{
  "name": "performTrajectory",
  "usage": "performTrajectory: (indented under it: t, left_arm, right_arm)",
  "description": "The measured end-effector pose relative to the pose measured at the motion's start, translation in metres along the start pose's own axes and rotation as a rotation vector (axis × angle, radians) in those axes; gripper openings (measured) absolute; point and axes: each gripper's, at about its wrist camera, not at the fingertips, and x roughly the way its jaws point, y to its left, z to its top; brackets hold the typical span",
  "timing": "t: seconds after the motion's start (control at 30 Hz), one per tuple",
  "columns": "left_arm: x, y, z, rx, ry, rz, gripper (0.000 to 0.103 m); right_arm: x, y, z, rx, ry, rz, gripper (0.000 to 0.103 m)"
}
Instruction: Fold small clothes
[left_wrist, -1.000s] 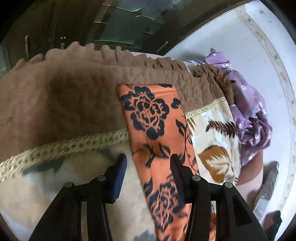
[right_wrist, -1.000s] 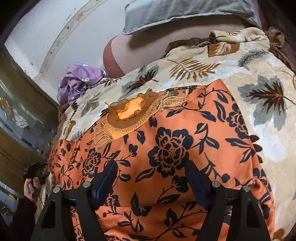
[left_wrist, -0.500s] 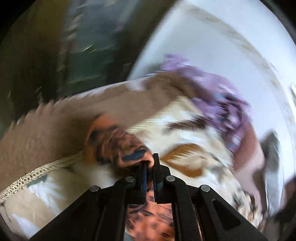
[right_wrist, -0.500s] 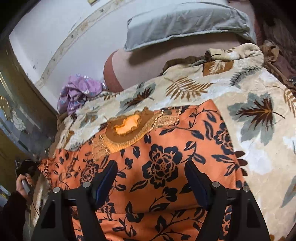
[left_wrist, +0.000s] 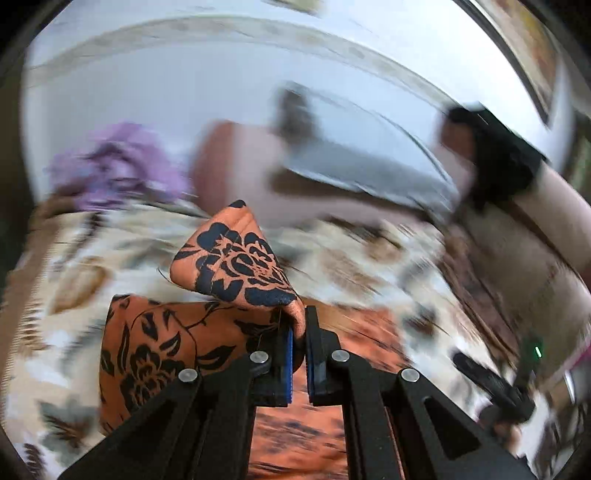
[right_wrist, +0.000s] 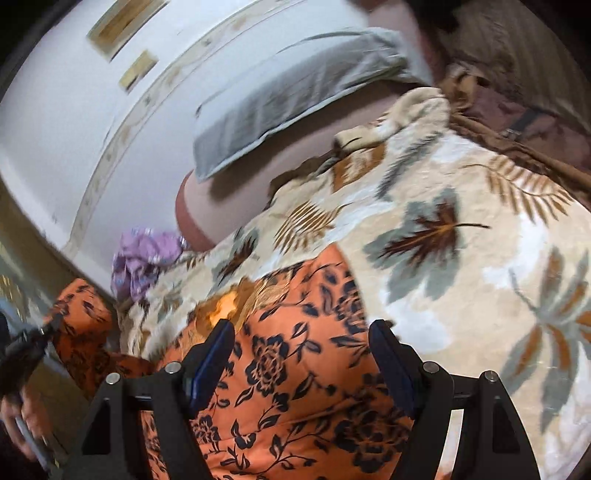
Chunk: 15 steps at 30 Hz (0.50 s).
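An orange garment with dark blue flowers (right_wrist: 295, 387) lies spread on a leaf-patterned bedspread (right_wrist: 461, 295). My left gripper (left_wrist: 298, 325) is shut on one end of the garment (left_wrist: 236, 266) and holds it lifted off the bed. In the right wrist view that lifted end (right_wrist: 79, 321) hangs at the far left. My right gripper (right_wrist: 301, 343) is open and empty, hovering just above the garment's body near its gold embroidered neckline (right_wrist: 225, 306).
A crumpled purple garment (right_wrist: 144, 254) lies at the bed's far corner by the white wall. A grey pillow (right_wrist: 295, 99) rests on a pink bolster (right_wrist: 221, 206) at the head of the bed. The left wrist view is motion-blurred.
My left gripper closed on the orange garment's end, lifted it and swung right toward the bed's head. My right gripper stayed open and drifted slightly back over the garment.
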Motion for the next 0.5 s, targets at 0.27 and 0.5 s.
performTrajectory:
  t: [0.27, 0.5]
  left_arm:
    - [0.005, -0.071, -0.043, 0.159, 0.099, -0.063, 0.066]
    - [-0.016, 0.028, -0.037, 0.043, 0.064, 0.113, 0.070]
  right_arm:
    - [-0.010, -0.022, 0.013, 0.111, 0.029, 0.039, 0.079]
    - [0.026, 0.001, -0.002, 0.032, 0.144, 0.037, 0.079]
